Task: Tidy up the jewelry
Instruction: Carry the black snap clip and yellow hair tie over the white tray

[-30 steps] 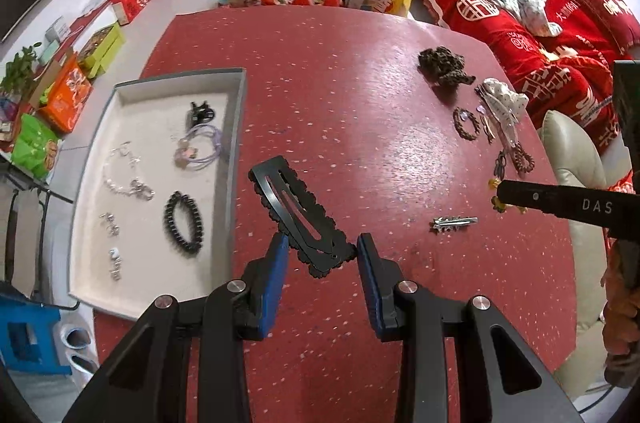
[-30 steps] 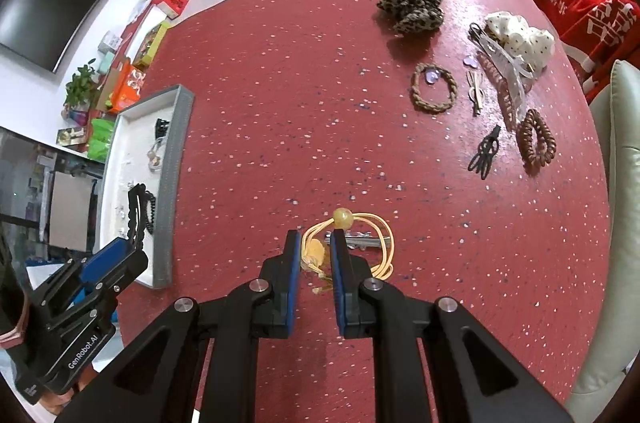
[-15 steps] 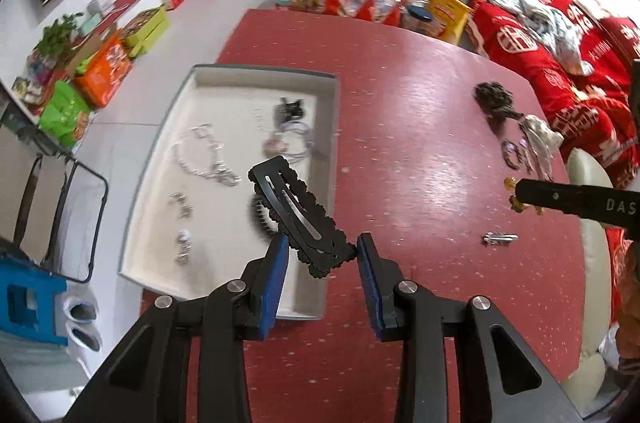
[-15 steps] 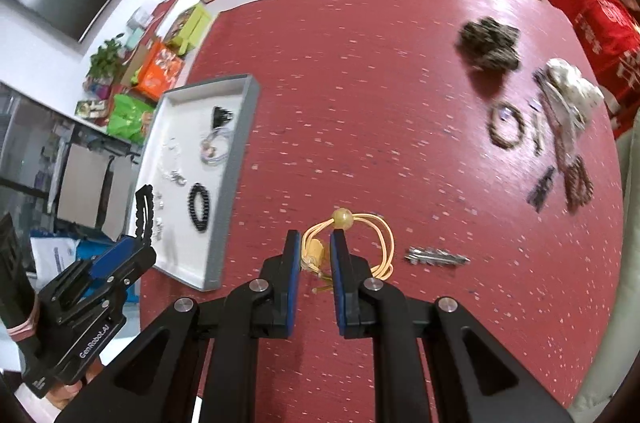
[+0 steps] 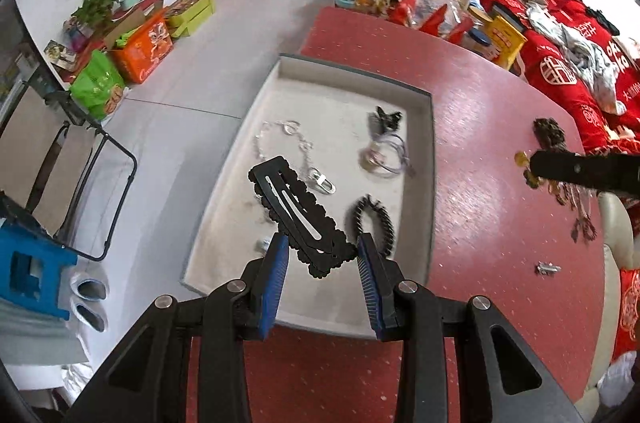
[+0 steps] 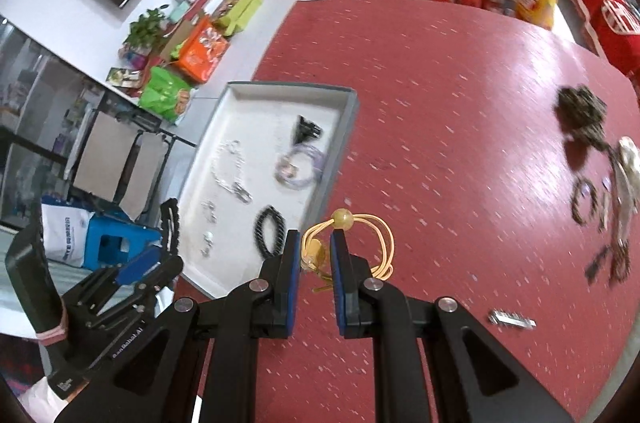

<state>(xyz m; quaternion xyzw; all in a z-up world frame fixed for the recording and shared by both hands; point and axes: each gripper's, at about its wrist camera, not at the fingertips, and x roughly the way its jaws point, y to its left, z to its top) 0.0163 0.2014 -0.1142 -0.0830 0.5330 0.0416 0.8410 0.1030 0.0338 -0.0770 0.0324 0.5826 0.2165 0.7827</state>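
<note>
Already my tray (image 5: 431, 143) at the bench's left edge holds a silver chain bracelet (image 5: 294, 159), a black coil hair tie (image 5: 374, 223), a lilac hair tie (image 5: 386, 155) and a small black clip (image 5: 384, 117). My left gripper (image 5: 322, 255), jaws clamped on the black scalloped hair clip (image 5: 298, 211), hangs over the tray; my right gripper (image 6: 316, 255), jaws clenched on the yellow beaded hair tie (image 6: 348, 227), is just beside the tray's rim. Left, I judge: both drops, plus the silver barrette (image 6: 512, 319), leopard scrunchie (image 6: 580, 107) and the pile by the bench's right edge.

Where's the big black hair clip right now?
In the left wrist view, the black hair clip is held in the left claw, above the tray, beside the black coil bracelet.
</note>
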